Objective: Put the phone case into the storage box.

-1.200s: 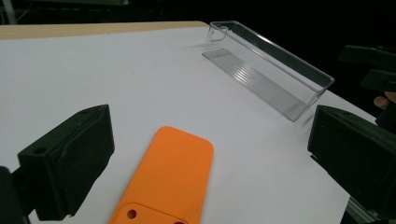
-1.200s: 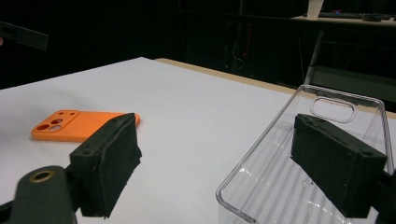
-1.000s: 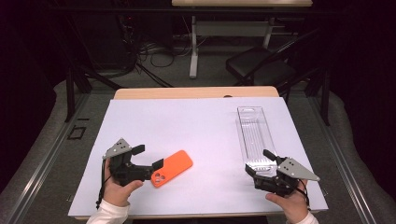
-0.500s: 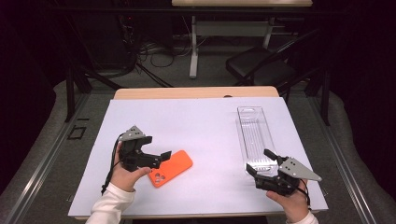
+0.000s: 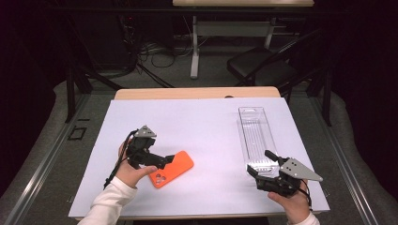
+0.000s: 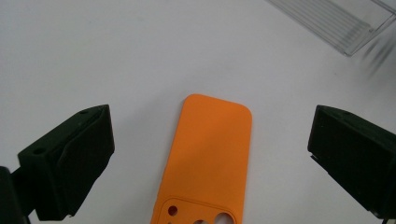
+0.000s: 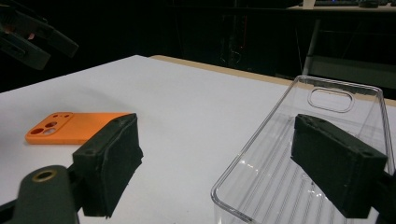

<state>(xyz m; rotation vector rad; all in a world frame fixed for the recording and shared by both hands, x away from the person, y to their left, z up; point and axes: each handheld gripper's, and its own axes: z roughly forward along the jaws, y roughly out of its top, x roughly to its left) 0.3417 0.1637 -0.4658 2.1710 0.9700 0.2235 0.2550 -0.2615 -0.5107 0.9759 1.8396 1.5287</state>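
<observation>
My left gripper (image 5: 162,161) hangs over the orange phone case (image 5: 172,168), which lies flat on the white table (image 5: 206,126) on the near left, camera holes toward me. In the left gripper view the jaws stand released, one on each side of the case (image 6: 208,158) and clear of its long edges, nothing pinched.

My right gripper (image 5: 260,164) sits at the near end of the clear plastic tray (image 5: 256,133) on the right, well apart from the case. Its jaws are released too; in the right gripper view one jaw stands over the tray (image 7: 299,154) and the other outside its rim. I cannot tell whether either touches the plastic.

The first risk I see is on the left: the case is thin and flat, so if I close too high the pads may skate off its rounded edges and push it across the smooth sheet instead of lifting it. Closing off-centre, near the camera end, could let it swing or droop in the grip. It is probably soft, so a hard squeeze might bow it and pop it out.

On the right, the tray looks light. A careless nudge could slide or tip it.
</observation>
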